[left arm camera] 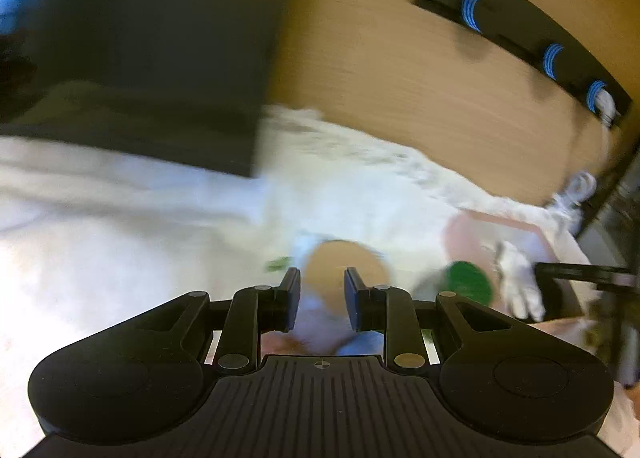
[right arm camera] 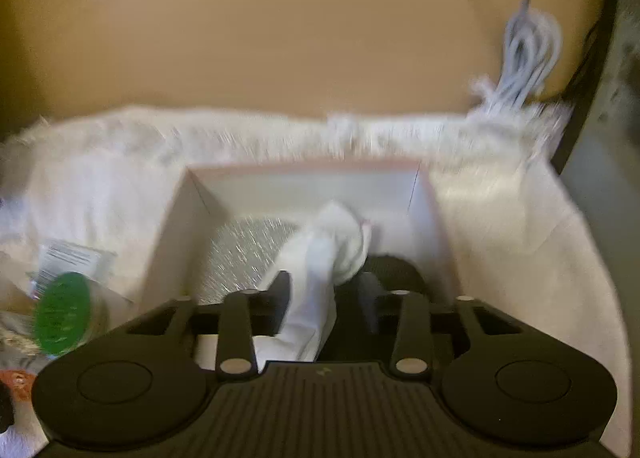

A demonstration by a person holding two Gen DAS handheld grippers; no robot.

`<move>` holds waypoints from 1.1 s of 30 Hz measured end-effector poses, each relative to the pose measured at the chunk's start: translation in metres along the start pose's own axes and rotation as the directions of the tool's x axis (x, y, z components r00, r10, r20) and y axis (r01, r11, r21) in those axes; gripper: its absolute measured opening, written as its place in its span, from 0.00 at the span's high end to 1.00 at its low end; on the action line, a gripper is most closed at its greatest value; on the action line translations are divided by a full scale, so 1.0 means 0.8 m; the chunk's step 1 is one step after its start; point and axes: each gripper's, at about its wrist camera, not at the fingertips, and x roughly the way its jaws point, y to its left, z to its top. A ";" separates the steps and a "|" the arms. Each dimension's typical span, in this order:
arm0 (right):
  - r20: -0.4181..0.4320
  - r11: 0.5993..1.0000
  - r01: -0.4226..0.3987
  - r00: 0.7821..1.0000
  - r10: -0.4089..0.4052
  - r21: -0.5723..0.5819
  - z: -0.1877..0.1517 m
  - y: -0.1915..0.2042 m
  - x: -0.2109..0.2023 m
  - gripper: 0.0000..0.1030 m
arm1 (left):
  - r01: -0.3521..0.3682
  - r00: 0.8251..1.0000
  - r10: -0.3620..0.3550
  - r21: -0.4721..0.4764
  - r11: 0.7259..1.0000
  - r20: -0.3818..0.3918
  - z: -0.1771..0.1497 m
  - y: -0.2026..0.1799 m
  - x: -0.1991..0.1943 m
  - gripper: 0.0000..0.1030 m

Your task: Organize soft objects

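One limp white cloth point(right arm camera: 320, 258) | square box point(right arm camera: 304, 181) | possibly fleecy rug point(right arm camera: 120, 141)

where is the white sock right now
In the right wrist view the white sock hangs between the right gripper's fingers over the open box.

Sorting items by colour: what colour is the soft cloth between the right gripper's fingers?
White cloth, clearest in the right wrist view.
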 end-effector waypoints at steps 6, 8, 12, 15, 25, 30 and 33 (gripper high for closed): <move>0.131 0.995 -0.028 0.991 0.040 -0.093 0.006 0.035 -0.060 0.46 | -0.090 0.995 0.094 -0.121 0.989 0.028 -0.012 0.060 -0.020 0.75; 0.153 0.989 -0.075 0.984 0.095 -0.128 0.006 0.055 -0.074 0.45 | -0.104 0.994 0.109 -0.148 0.983 0.024 -0.016 0.073 -0.023 0.75; 0.167 0.965 -0.186 0.962 0.218 -0.185 -0.001 0.096 -0.090 0.45 | -0.074 0.997 0.074 -0.157 0.985 -0.006 -0.026 0.083 -0.018 0.75; 0.111 0.931 -0.274 0.945 0.306 -0.240 -0.012 0.133 -0.094 0.45 | -0.010 0.998 -0.001 -0.178 0.984 -0.064 -0.042 0.086 -0.005 0.75; -0.034 0.840 -0.380 0.916 0.399 -0.386 -0.061 0.209 -0.087 0.45 | 0.019 0.988 -0.035 -0.104 0.994 -0.149 -0.078 0.067 0.013 0.74; -0.087 0.804 -0.428 0.897 0.433 -0.413 -0.075 0.221 -0.083 0.45 | 0.014 0.992 -0.031 -0.142 0.990 -0.120 -0.070 0.078 0.015 0.74; -0.107 0.782 -0.437 0.893 0.438 -0.445 -0.084 0.229 -0.085 0.45 | 0.048 0.991 -0.061 -0.110 0.993 -0.119 -0.054 0.073 0.025 0.74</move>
